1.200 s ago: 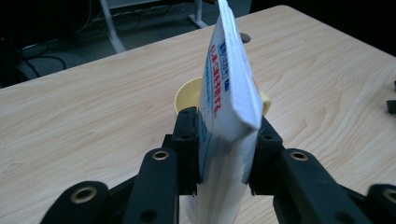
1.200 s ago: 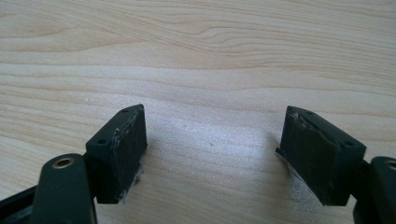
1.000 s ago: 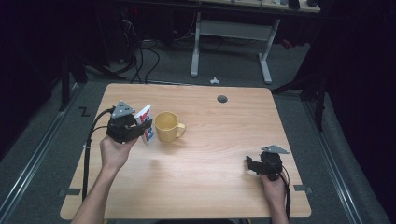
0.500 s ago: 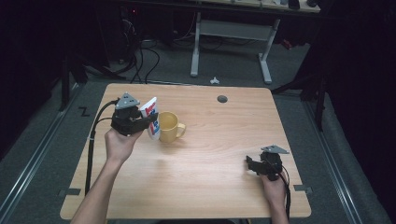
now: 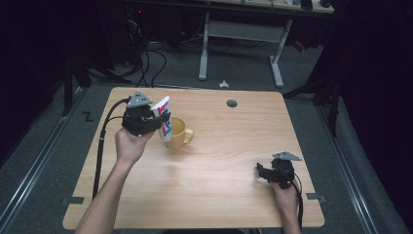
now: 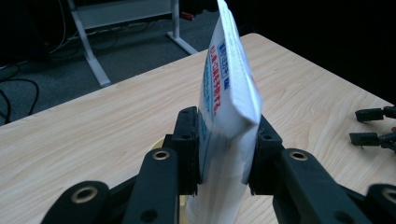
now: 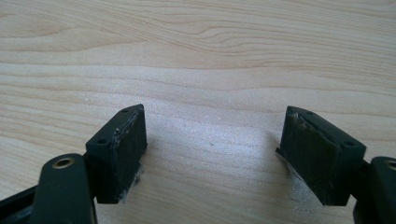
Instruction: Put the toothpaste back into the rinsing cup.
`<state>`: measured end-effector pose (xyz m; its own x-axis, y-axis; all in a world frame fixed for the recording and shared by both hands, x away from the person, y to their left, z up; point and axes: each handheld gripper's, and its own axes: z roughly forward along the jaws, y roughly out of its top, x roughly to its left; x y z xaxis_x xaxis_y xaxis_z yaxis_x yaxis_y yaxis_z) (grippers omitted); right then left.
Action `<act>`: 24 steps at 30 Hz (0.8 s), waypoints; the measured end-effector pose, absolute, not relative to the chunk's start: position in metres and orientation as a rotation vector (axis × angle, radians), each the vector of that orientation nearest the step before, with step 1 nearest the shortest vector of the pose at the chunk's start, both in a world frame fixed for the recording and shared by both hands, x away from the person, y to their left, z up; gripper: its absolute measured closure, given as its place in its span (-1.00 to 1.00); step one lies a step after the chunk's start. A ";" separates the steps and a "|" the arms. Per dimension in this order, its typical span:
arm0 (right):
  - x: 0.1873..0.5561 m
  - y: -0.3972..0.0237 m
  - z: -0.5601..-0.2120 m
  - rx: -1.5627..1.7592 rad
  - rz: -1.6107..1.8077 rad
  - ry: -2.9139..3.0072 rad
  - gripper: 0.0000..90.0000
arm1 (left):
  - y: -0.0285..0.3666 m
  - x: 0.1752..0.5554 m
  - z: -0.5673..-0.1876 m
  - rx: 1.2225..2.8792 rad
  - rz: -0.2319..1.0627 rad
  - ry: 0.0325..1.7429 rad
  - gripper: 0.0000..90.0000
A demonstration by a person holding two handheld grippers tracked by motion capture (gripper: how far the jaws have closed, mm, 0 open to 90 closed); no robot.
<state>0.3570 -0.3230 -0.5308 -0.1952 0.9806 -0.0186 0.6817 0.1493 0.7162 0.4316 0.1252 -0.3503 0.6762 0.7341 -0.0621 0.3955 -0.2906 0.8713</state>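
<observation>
My left gripper (image 5: pixel 163 118) (image 6: pixel 223 148) is shut on a white tube (image 5: pixel 163 117) (image 6: pixel 227 98) with red and blue print, its jaws pressing both flat sides. The tube stands nearly upright, its lower end over the mouth of a yellow mug (image 5: pixel 178 132) on the wooden table (image 5: pixel 219 195). A sliver of the mug's rim (image 6: pixel 158 143) shows below the jaws in the left gripper view. My right gripper (image 5: pixel 260 171) (image 7: pixel 212 156) rests low at the table's near right, open, with bare wood between its pads.
A dark round grommet (image 5: pixel 232 103) sits in the table's far edge. Beyond the table stand a grey desk frame (image 5: pixel 238 44) and cables on the floor. In the left gripper view the right gripper's jaw tips (image 6: pixel 373 127) show at the far right.
The left hand has carried the tube to the right and upward, from beside the mug to over its mouth. The right hand has stayed put.
</observation>
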 end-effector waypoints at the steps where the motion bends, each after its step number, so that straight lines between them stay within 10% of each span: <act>1: 0.357 -0.323 -0.531 1.580 0.802 1.943 -0.49 | 0.123 0.433 -0.350 1.919 0.434 0.881 0.55; 24: 0.357 -0.323 -0.531 1.580 0.802 1.943 -0.49 | 0.110 0.458 -0.355 1.896 0.447 0.919 0.55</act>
